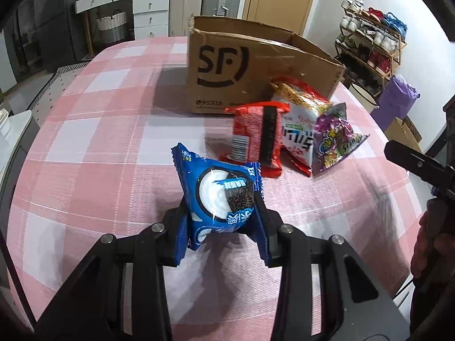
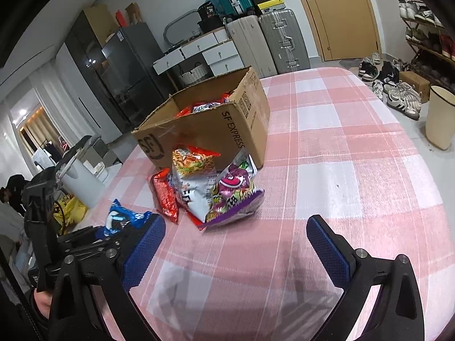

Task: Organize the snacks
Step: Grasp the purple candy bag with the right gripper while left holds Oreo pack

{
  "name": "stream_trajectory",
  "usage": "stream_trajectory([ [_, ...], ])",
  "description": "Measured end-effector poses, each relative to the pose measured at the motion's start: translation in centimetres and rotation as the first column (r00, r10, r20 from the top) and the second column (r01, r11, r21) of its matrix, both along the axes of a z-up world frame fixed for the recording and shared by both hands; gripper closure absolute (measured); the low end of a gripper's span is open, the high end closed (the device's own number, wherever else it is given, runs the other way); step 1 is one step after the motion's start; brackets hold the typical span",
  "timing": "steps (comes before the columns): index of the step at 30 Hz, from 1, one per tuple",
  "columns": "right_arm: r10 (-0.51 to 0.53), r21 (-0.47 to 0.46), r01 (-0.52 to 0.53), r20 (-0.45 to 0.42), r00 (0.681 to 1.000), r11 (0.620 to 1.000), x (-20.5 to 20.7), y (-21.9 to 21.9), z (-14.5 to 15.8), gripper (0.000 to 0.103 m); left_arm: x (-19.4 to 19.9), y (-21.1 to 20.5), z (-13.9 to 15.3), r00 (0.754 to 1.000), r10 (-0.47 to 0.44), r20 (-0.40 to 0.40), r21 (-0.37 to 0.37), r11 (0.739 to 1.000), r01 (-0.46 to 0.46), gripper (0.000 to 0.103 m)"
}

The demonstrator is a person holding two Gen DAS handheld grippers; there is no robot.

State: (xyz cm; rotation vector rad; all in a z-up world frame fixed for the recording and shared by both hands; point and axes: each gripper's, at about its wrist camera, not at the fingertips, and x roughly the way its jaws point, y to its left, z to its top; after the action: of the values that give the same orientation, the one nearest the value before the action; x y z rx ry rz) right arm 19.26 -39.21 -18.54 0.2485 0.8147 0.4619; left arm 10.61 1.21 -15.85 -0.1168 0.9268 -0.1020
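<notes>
My left gripper [image 1: 224, 213] is shut on a blue cookie packet [image 1: 220, 199] and holds it above the pink checked tablecloth [image 1: 99, 142]. The packet also shows in the right wrist view [image 2: 119, 218], at the left. An open SF cardboard box [image 1: 227, 68] stands behind, with snack packets inside [image 2: 204, 106]. In front of it lie a red packet [image 1: 256, 136], a white and orange noodle bag [image 1: 301, 113] and a purple bag [image 1: 335, 139]. My right gripper [image 2: 236, 236] is open and empty, just short of the purple bag [image 2: 233, 193].
Suitcases [image 2: 273, 39], white drawers [image 2: 210, 51] and a dark fridge [image 2: 125, 68] stand beyond the table. A shoe rack [image 1: 372, 42] and a cream bin [image 2: 440, 116] are to the right. The right gripper's body shows at the right edge [image 1: 421, 167].
</notes>
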Motion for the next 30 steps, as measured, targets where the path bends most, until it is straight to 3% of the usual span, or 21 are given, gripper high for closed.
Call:
stream_trajectory([
  [11, 0.024, -0.036, -0.026, -0.046, 0.999, 0.999, 4.4, 1.9, -1.5, 0.002, 0.4, 1.5, 0.4, 0.999, 0.029, 0.02, 0.012, 1.0, -0.029, 0.068],
  [19, 0.063, -0.052, -0.067, -0.074, 0.995, 0.996, 6.8, 3.4, -2.7, 0.023, 0.9, 2.4, 0.3, 0.998, 0.053, 0.02, 0.021, 0.998, -0.054, 0.068],
  [21, 0.064, -0.06, -0.069, -0.076, 0.995, 0.996, 6.8, 3.6, -2.9, 0.04, 0.9, 2.6, 0.3, 0.998, 0.056, 0.022, 0.02, 0.998, -0.057, 0.068],
  [23, 0.079, -0.067, -0.085, -0.086, 0.993, 0.994, 6.9, 3.9, -3.1, 0.049, 0.9, 2.6, 0.3, 0.998, 0.058, 0.022, 0.021, 0.998, -0.058, 0.067],
  [30, 0.095, -0.063, -0.099, -0.065, 0.993, 0.993, 6.3, 3.9, -3.1, 0.063, 0.7, 2.4, 0.5, 0.998, 0.057, 0.031, 0.025, 0.998, -0.058, 0.067],
])
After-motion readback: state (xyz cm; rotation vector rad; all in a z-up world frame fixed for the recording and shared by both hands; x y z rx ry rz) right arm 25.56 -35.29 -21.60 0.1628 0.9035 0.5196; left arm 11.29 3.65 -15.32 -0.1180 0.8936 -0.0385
